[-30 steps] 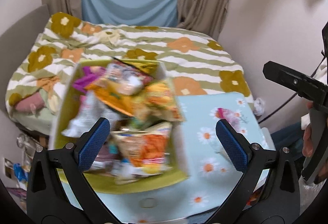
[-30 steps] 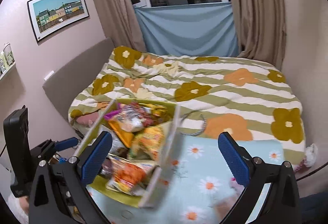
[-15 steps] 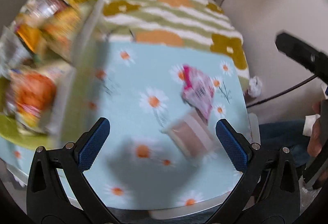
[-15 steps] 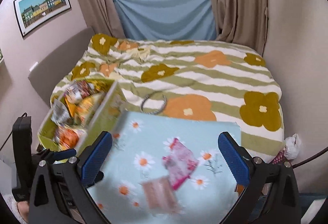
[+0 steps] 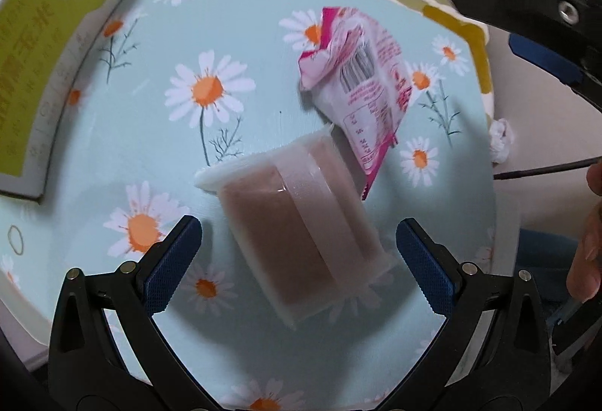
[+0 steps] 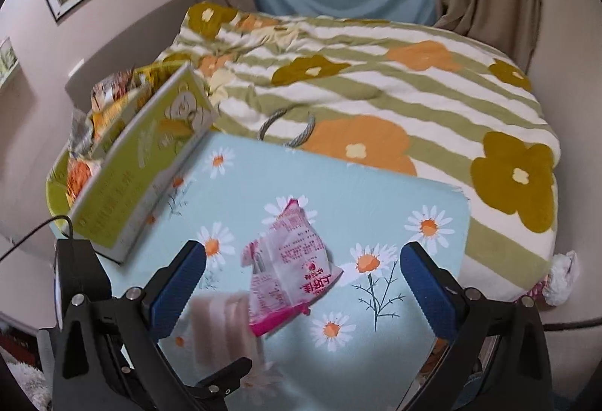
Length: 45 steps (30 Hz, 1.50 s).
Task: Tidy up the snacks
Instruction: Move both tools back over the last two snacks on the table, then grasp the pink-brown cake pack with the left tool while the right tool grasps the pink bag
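Now the L gripper (image 5: 299,253) is spread wide w/ the cup (image 5: 297,223) lying on its side between the pads, not yet pinched. Cup sits on the bench (image 5: 158,132), just beside the pink pack (image 5: 361,87); box (image 6: 143,162) of snacks is at the far left edge. To do it well: lower square over the cup's body, close across the walls, not the rim, gently, since thin plastic likely flexes. R gripper (image 6: 301,279) also spread, over the pack, holding nothing.
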Each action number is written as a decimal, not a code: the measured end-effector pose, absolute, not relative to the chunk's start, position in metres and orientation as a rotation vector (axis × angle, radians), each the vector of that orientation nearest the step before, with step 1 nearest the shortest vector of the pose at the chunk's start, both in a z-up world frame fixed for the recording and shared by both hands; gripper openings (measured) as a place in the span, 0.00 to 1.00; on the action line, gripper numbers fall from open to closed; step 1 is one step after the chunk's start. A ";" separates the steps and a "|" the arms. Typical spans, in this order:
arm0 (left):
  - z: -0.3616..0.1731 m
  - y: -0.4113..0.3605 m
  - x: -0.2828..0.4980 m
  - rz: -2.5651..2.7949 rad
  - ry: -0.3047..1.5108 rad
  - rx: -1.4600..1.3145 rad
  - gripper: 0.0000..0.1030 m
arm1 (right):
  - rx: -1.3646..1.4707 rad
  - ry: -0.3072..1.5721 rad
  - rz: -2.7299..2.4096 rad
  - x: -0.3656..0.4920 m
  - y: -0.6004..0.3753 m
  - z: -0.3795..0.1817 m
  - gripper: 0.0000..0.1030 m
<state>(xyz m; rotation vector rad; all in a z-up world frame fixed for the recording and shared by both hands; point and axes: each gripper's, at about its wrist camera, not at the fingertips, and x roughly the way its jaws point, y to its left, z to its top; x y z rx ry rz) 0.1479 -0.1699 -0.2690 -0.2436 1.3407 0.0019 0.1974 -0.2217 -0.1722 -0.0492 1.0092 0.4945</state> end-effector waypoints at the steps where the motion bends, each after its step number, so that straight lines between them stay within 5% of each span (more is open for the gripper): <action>1: -0.272 -0.170 0.148 0.010 1.348 -0.246 1.00 | -0.049 1.015 0.507 0.199 -0.221 -0.177 1.00; 8: -0.280 -0.171 0.143 0.022 1.359 -0.239 0.94 | -0.048 1.064 0.572 0.213 -0.219 -0.202 1.00; 15: -0.273 -0.165 0.142 0.033 1.341 -0.182 0.65 | -0.052 1.107 0.597 0.223 -0.215 -0.218 1.00; 26: -0.271 -0.143 0.137 0.001 1.336 -0.229 0.62 | -0.107 1.120 0.642 0.226 -0.196 -0.238 0.99; 45: -0.275 -0.104 0.151 0.041 1.338 -0.235 0.62 | -0.194 1.154 0.689 0.225 -0.177 -0.261 0.84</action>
